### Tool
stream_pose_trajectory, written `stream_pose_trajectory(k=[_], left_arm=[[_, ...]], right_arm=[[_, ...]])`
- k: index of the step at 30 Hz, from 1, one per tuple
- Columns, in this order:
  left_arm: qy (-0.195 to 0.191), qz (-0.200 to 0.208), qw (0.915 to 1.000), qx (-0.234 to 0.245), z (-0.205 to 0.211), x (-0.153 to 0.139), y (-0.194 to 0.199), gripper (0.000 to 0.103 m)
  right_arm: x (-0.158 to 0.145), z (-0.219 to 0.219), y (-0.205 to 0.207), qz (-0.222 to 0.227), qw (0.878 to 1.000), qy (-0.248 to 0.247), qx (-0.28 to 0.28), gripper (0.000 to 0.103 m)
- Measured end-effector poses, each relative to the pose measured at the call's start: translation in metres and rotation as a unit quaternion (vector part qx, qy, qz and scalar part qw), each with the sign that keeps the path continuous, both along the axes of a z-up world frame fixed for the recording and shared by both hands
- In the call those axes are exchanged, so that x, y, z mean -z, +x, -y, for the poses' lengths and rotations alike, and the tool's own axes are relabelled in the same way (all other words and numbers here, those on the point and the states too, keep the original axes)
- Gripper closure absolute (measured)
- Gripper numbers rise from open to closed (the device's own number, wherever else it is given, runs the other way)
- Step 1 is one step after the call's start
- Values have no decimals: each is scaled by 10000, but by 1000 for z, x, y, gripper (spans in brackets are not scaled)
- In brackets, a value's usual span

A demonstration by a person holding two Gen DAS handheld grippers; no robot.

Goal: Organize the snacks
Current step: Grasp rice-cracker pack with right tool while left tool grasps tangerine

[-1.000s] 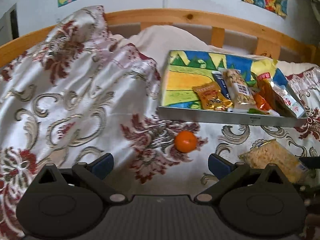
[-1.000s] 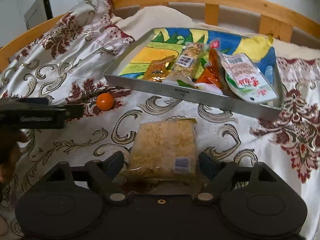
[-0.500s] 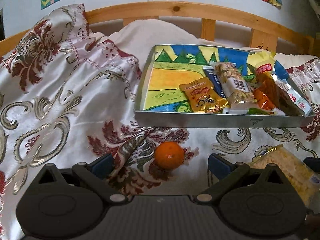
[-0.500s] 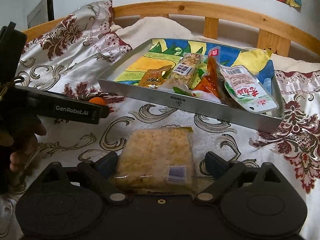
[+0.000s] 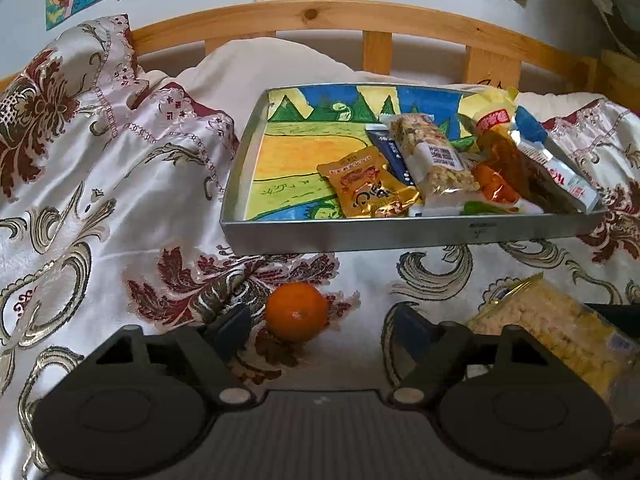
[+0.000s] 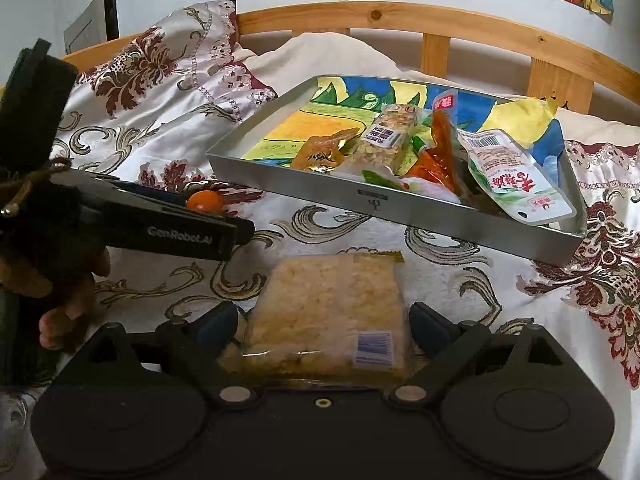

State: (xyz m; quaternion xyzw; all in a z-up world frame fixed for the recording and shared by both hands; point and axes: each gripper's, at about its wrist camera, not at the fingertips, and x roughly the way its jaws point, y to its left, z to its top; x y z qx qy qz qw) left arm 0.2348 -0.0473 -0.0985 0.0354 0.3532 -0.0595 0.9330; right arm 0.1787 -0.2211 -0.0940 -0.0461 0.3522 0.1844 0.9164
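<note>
The left gripper is spread wide just above the bedspread, holding nothing; an orange lies on the cloth between its fingers, nearer the left finger, and I cannot tell whether that finger touches it. In the right wrist view this gripper reaches in from 9 o'clock, with the orange peeping out behind it. The right gripper is also open, its two fingers flanking a flat clear pack of pale crackers that rests on the bedspread; the left finger sits right at the pack's edge, the right one just beside it, and whether either presses on it cannot be told. From the left wrist view the same crackers lie at 4 o'clock. The metal tray sits on the bed at about 1 o'clock from the orange, its floor lined with a bright painted picture. Snacks crowd its right half: a gold packet, a cereal bar lying beside it, an orange-red pack further right, and a white and green pouch against the right wall. The tray is at 12 o'clock from the crackers, near but apart. A wooden headboard runs behind the bed.
</note>
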Motion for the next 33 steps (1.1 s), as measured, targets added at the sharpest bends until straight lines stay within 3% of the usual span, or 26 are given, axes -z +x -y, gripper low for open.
stream_pose_trajectory(k=[7, 12, 17, 26, 33], left_arm=[[59, 75, 9988, -477, -8, 4, 6, 39], [200, 121, 9986, -474, -4, 4, 4, 48], [269, 115, 9988, -384, 2, 4, 2, 66], [345, 17, 9988, -333, 15, -4, -8, 67], [234, 104, 9987, -437, 28, -24, -14, 67]], right_arm=[[0, -2, -2, 0, 10000, -41, -6, 17], [0, -1, -2, -11, 10000, -40, 11, 21], [0, 1, -1, 5, 10000, -2, 86, 29], [-4, 4, -3, 48, 10000, -72, 5, 31], [-12, 10, -6, 616, 9967, -533, -30, 31]])
